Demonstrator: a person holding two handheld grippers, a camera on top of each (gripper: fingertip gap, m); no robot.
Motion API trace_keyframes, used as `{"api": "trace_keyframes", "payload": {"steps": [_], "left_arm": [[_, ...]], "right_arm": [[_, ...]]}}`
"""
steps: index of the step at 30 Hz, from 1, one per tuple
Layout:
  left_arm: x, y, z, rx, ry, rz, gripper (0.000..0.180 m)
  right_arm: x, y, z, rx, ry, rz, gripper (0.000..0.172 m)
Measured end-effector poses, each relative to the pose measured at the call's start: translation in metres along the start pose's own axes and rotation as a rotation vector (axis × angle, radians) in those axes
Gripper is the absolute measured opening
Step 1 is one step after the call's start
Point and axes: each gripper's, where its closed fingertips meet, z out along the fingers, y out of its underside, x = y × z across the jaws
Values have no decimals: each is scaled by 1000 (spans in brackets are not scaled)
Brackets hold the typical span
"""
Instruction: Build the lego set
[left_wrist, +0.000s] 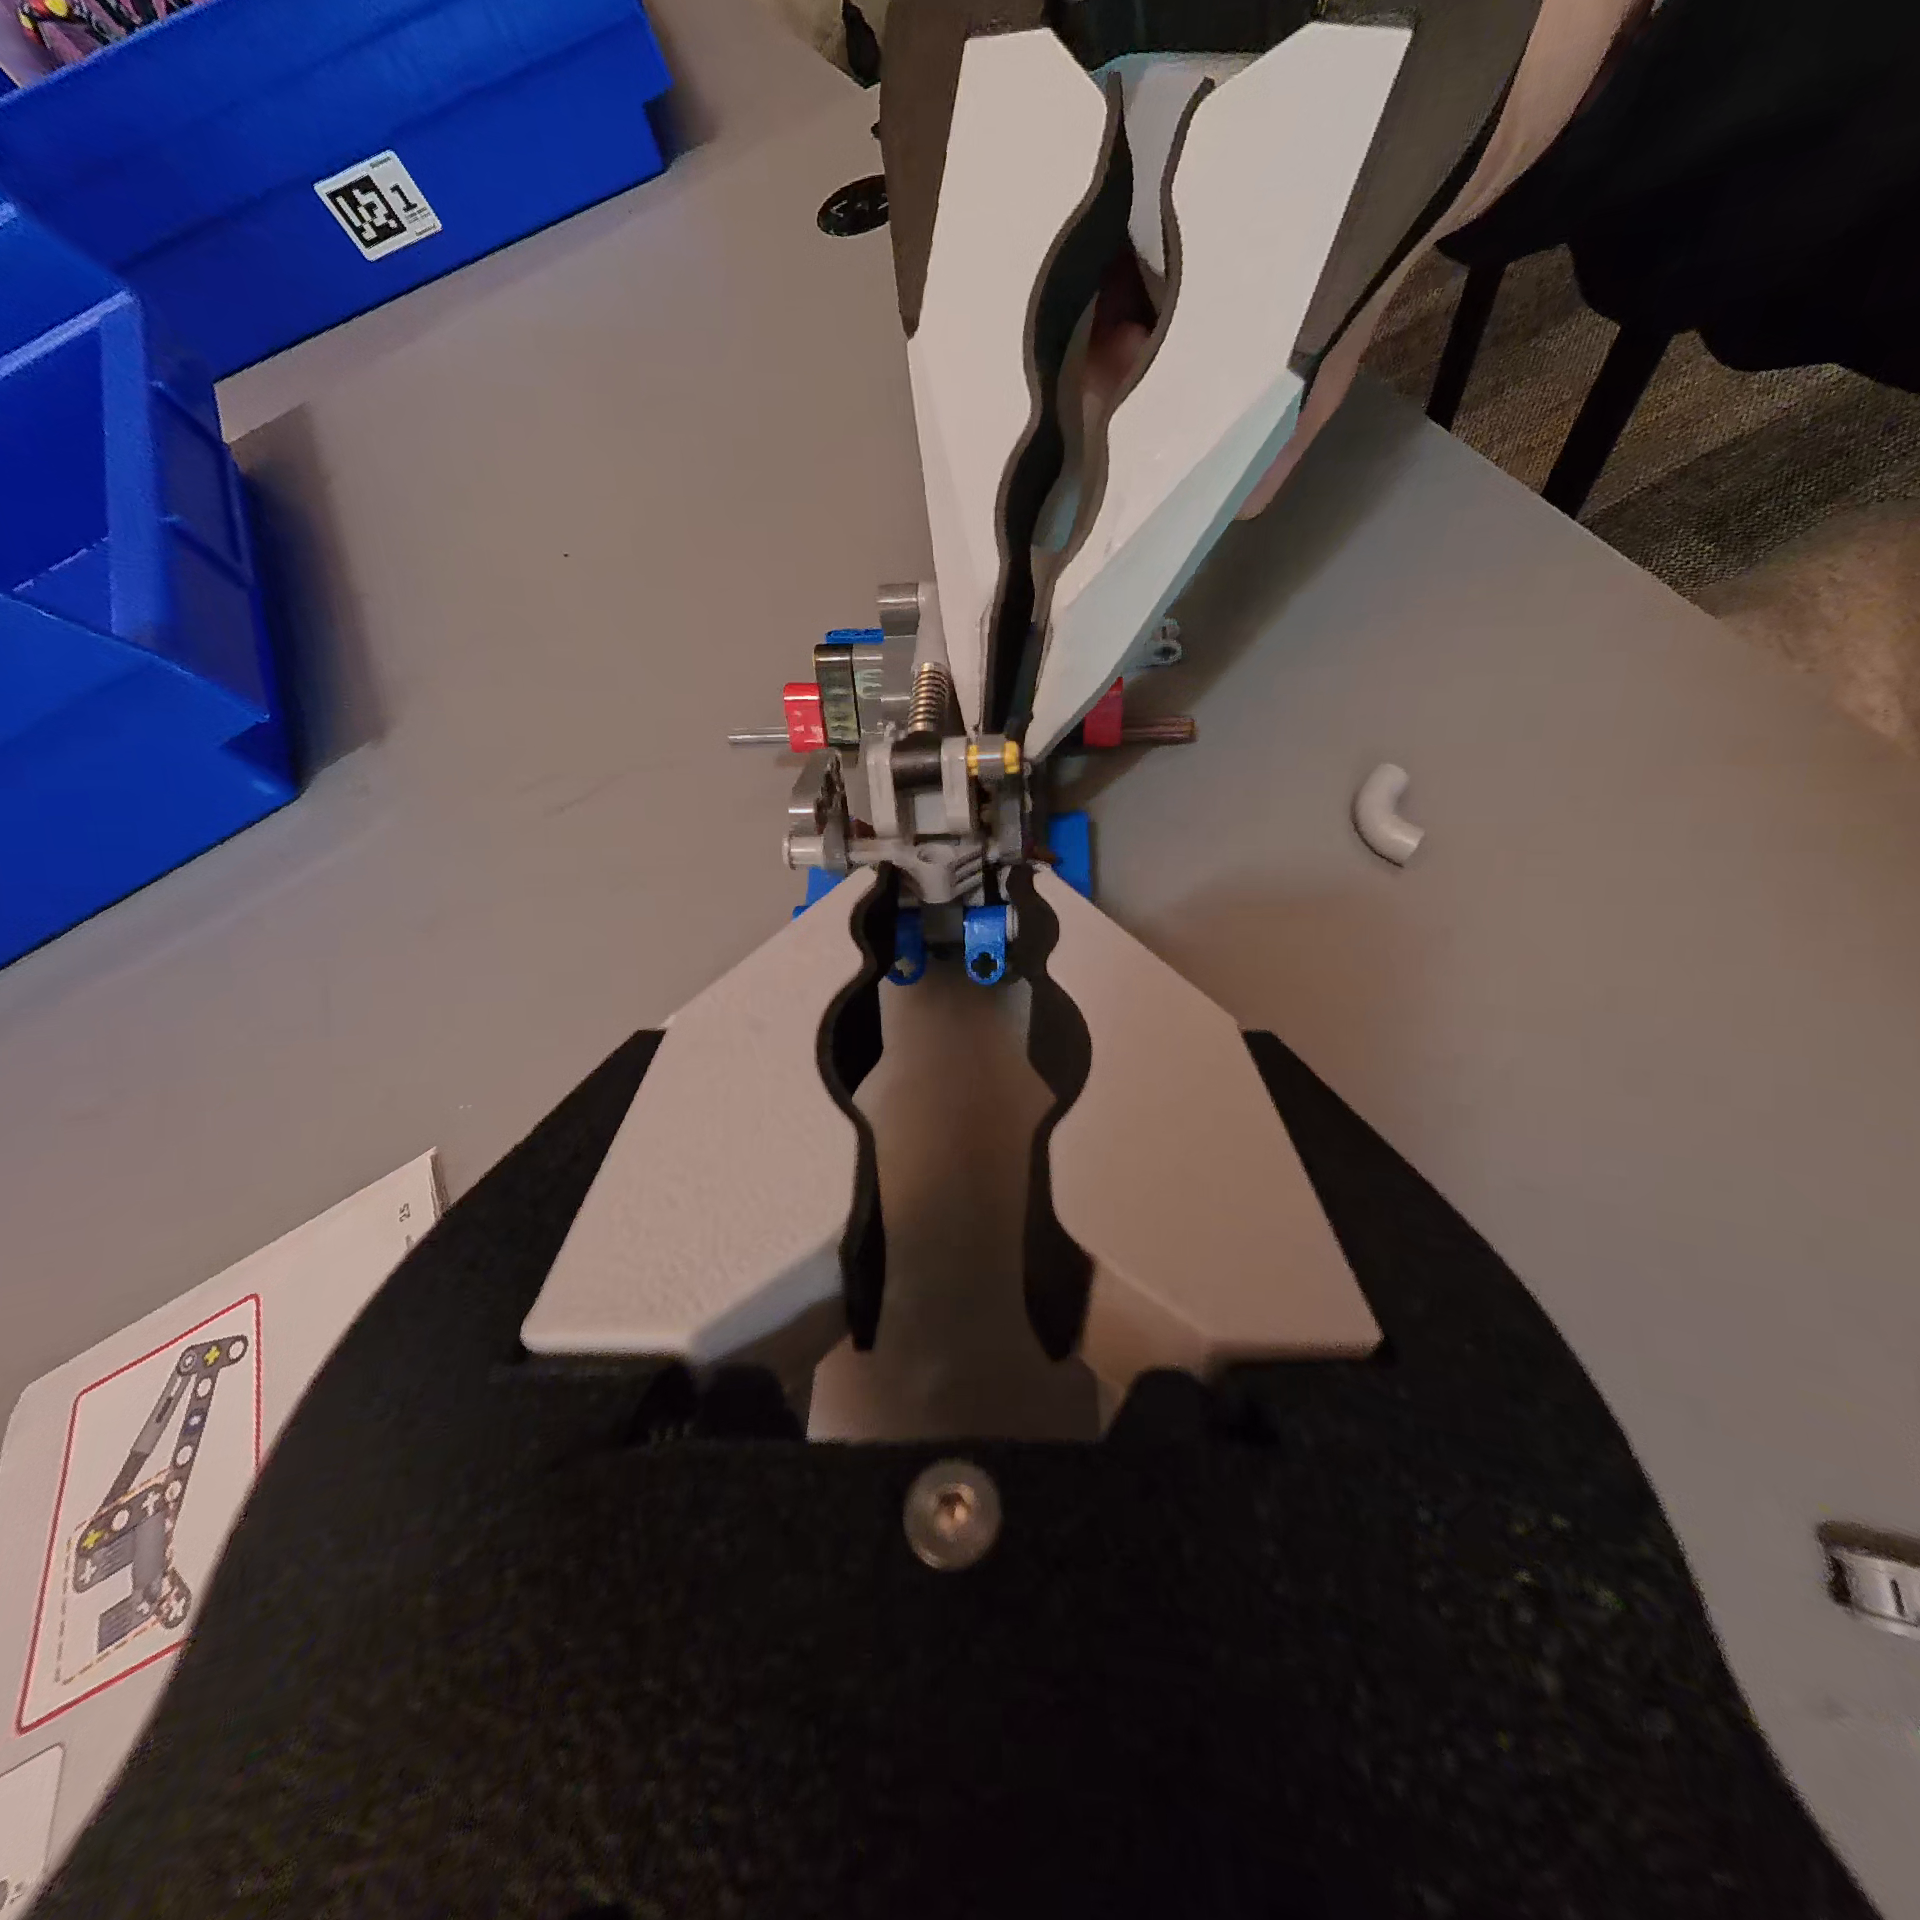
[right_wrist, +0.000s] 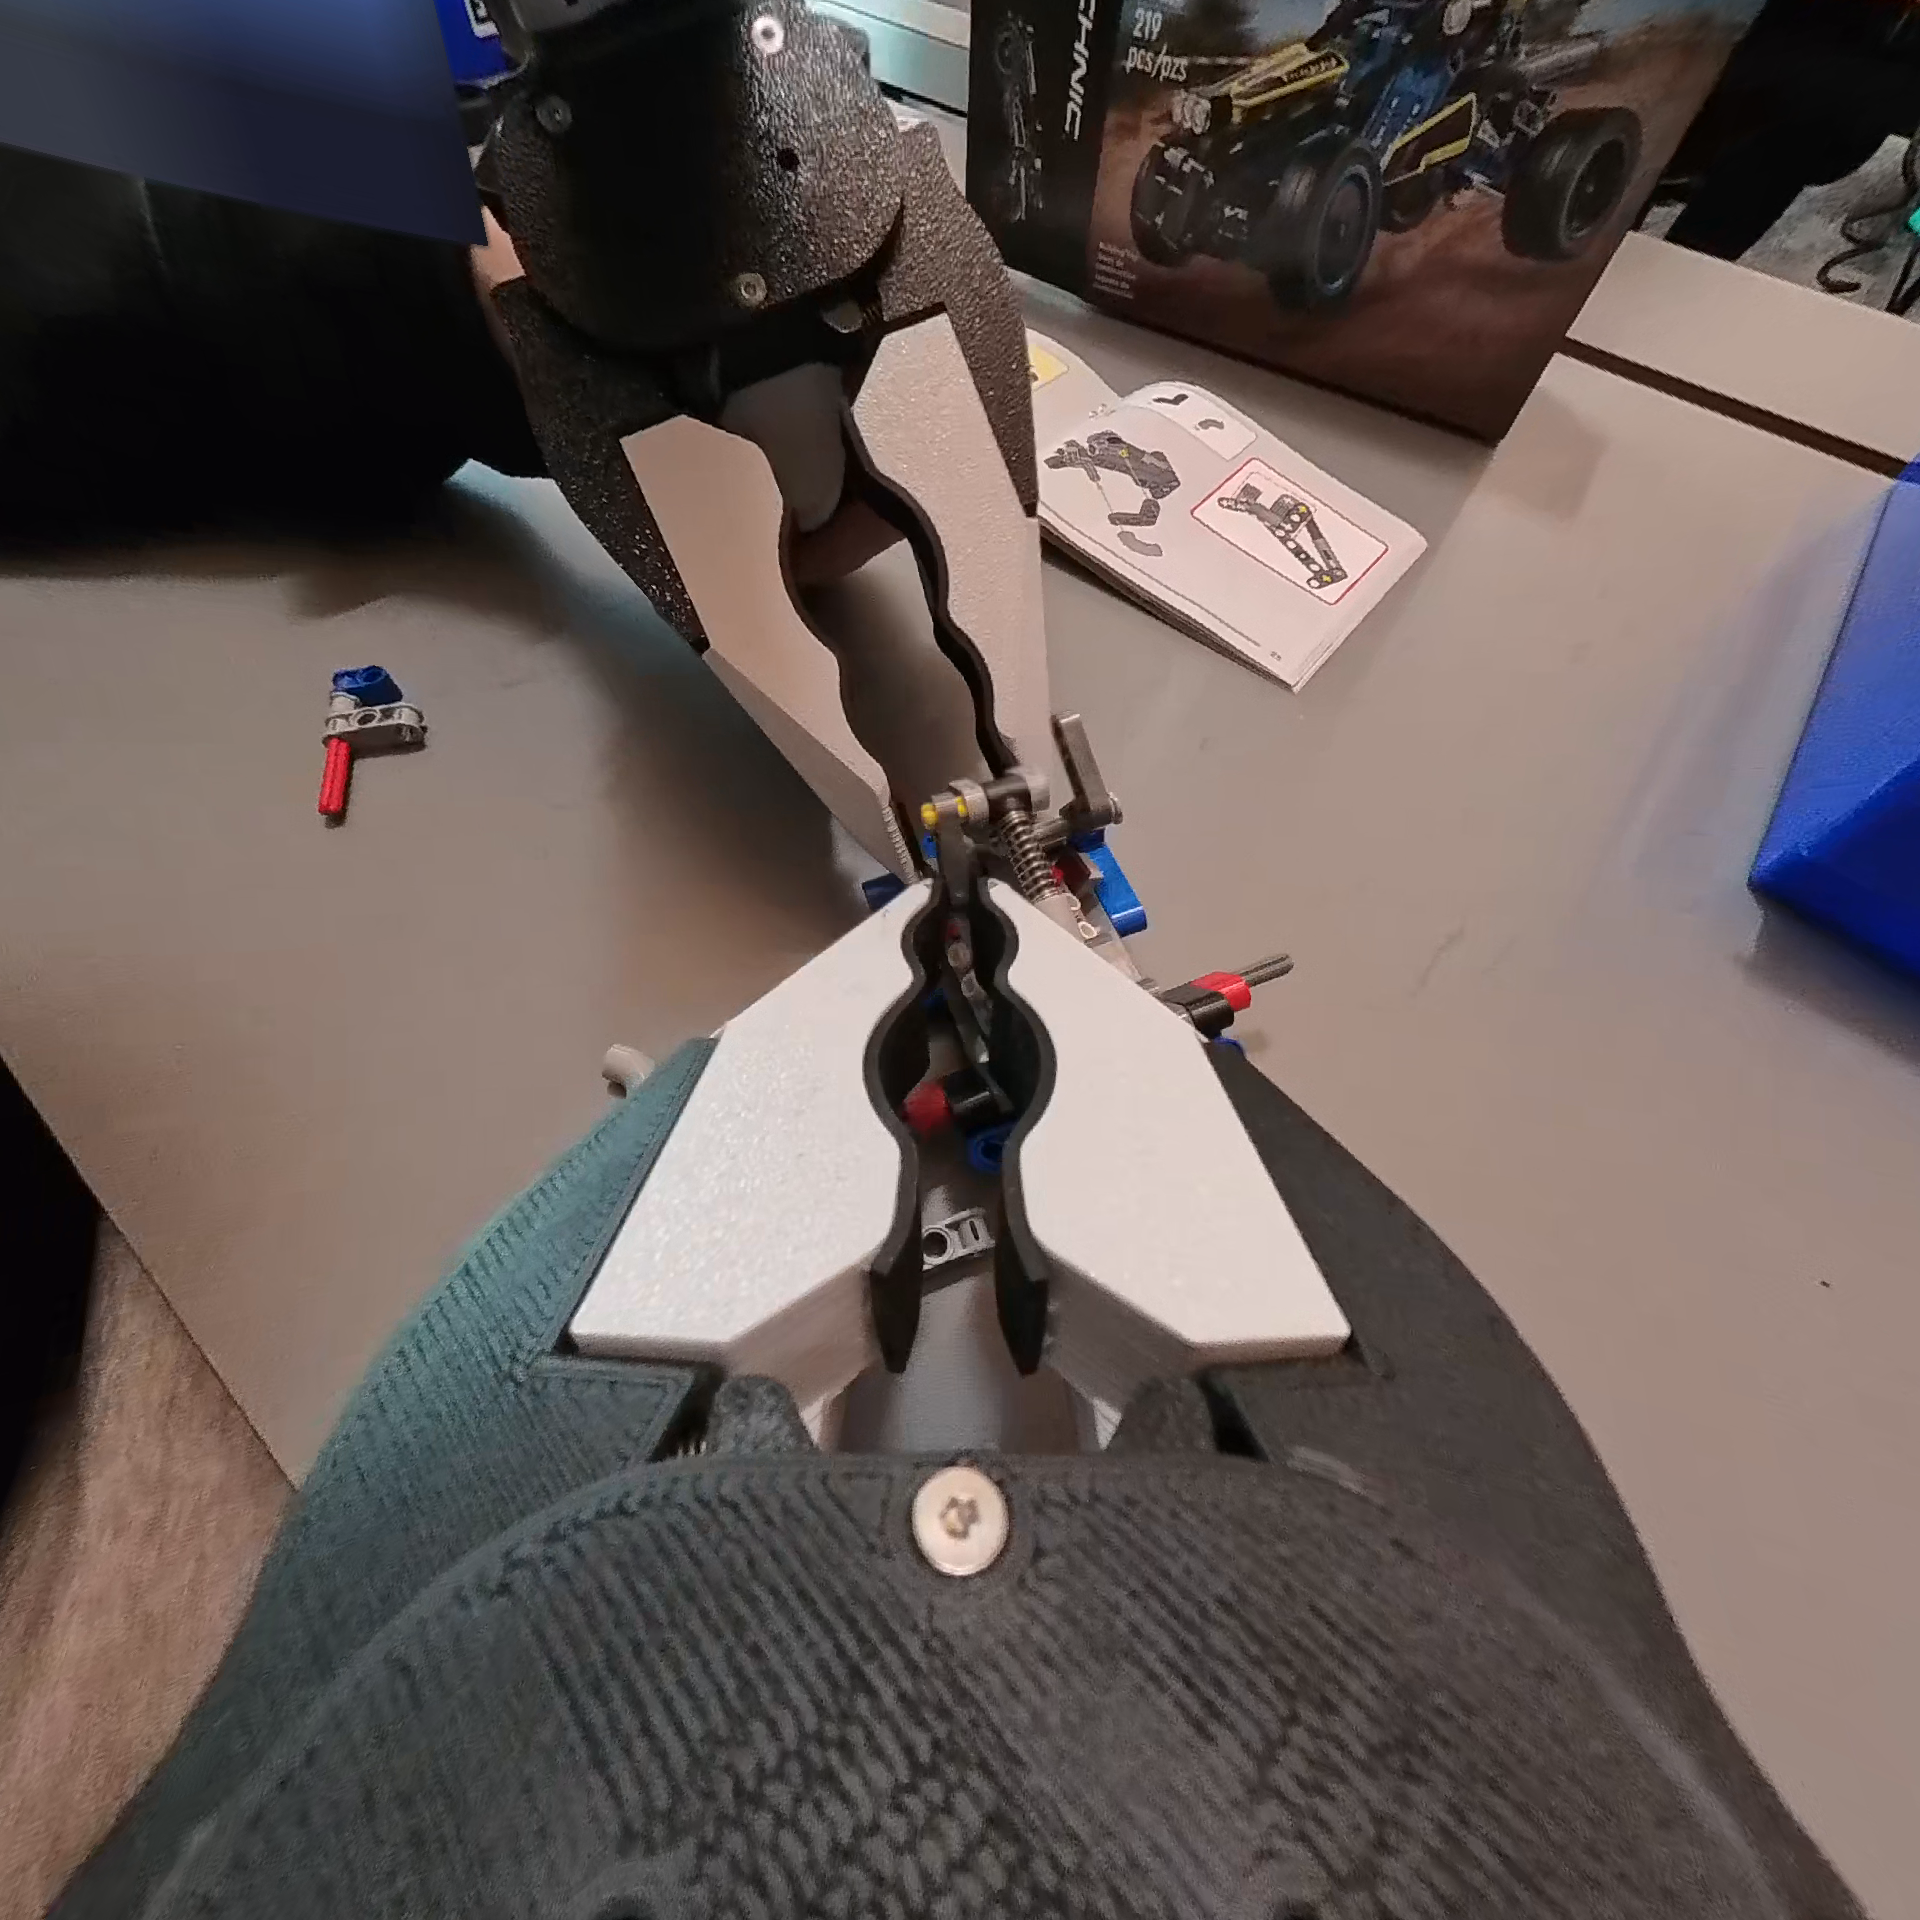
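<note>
Clamped between the right gripper (right_wrist: 961, 904) fingers, a dark beam of the partly built brick assembly (left_wrist: 914, 790) is steadied on the table (left_wrist: 520, 623); the left gripper (left_wrist: 951, 883) brackets its near end, contact uncertain, loose pieces unattached

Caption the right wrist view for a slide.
Right gripper clamps a dark grey beam of a grey-and-blue brick assembly.
</note>
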Motion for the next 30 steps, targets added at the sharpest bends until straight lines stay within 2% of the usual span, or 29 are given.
{"api": "trace_keyframes", "payload": {"steps": [12,13,14,17,20,24,26,30], "left_arm": [[-3,-5,-2,26,43,-197,20],[-1,-6,-3,38,58,-208,26],[2,-10,-4,64,92,-224,40],[-1,-16,-4,98,89,-305,38],[-3,-14,-2,80,59,-280,38],[-9,-12,-2,74,24,-308,23],[-11,-12,-1,72,11,-295,25],[-8,-15,-3,80,-41,-95,24]], "right_arm": [[7,-2,-2,17,32,29,1],[7,-2,-2,17,33,31,1],[8,-1,-1,11,35,33,1],[7,0,1,-1,38,23,1],[8,0,1,1,38,28,1],[7,0,1,1,37,27,1],[8,0,1,0,38,30,1],[7,-1,0,4,29,33,1]]}}
